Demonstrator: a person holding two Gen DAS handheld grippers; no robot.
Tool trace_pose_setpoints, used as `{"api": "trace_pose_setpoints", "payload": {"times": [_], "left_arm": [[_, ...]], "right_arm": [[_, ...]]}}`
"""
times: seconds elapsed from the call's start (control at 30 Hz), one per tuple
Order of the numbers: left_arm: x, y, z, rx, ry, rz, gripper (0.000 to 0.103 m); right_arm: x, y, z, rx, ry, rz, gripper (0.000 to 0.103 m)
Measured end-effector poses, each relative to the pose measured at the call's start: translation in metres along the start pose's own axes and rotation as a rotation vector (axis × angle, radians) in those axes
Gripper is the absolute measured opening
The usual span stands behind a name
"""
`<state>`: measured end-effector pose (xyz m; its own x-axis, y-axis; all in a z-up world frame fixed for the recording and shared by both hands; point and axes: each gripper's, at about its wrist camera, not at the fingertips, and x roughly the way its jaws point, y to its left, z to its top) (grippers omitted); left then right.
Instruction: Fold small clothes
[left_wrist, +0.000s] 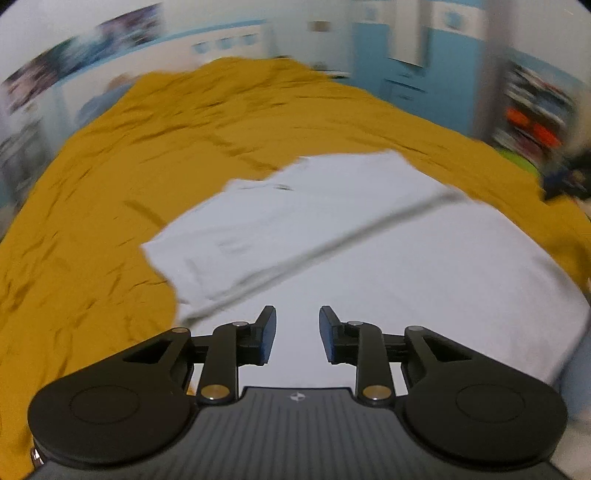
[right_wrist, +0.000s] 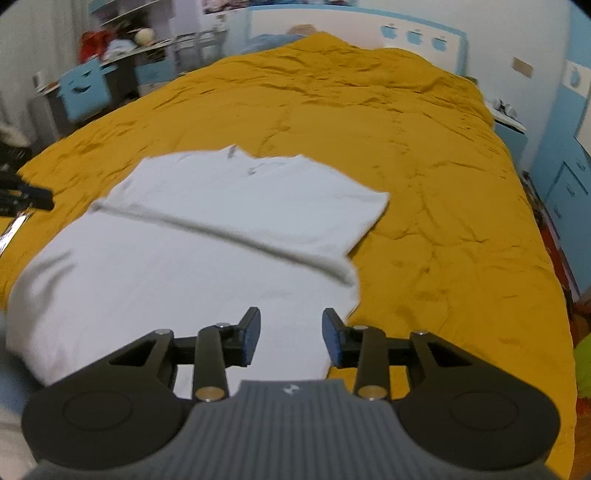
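Note:
A white T-shirt (left_wrist: 332, 229) lies on a mustard-yellow bedspread (left_wrist: 110, 166), with its lower part folded up over the body; the fold's edge runs as a grey diagonal line. It also shows in the right wrist view (right_wrist: 207, 236). My left gripper (left_wrist: 297, 336) is open and empty, hovering over the shirt's near left part. My right gripper (right_wrist: 291, 339) is open and empty, over the shirt's near right edge. The left gripper shows as a dark shape at the left edge of the right wrist view (right_wrist: 22, 195).
The yellow bedspread (right_wrist: 406, 147) covers the whole bed around the shirt. A desk with a blue chair (right_wrist: 85, 92) stands beyond the bed's left side. Blue cabinets (right_wrist: 569, 177) stand to the right. A pillow (right_wrist: 280, 35) lies at the headboard.

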<state>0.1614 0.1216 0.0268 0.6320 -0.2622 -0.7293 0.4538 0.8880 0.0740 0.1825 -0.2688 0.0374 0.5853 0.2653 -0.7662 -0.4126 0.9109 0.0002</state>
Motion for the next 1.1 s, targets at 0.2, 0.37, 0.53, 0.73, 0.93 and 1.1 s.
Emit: {"api": "trace_pose_setpoints", "payload": {"times": [0.2,0.37,0.53,0.73,0.93,1.1], "left_arm": [[-0.011,-0.048,-0.036,0.182,0.04,-0.052,0.045],[-0.014,-0.076,-0.064,0.312,0.105,-0.086,0.057],[-0.007,-0.102,-0.095,0.437,0.208,-0.109,0.062],[0.012,-0.129,-0.131,0.571,0.281,-0.022,0.064],[0.034,-0.148,-0.159,0.715,0.274,0.102,0.082],[0.052,-0.154,-0.181,0.817,0.264,0.151,0.089]], "right_arm": [[0.0,0.045,-0.05,-0.13,0.089,0.055,0.049],[0.006,0.075,-0.086,-0.221,0.158,0.077,0.051],[0.01,0.095,-0.114,-0.3,0.193,0.078,0.055],[0.015,0.108,-0.133,-0.381,0.213,0.056,0.074],[0.031,0.118,-0.152,-0.5,0.237,0.003,0.077],[0.049,0.123,-0.164,-0.576,0.261,-0.005,0.083]]}}
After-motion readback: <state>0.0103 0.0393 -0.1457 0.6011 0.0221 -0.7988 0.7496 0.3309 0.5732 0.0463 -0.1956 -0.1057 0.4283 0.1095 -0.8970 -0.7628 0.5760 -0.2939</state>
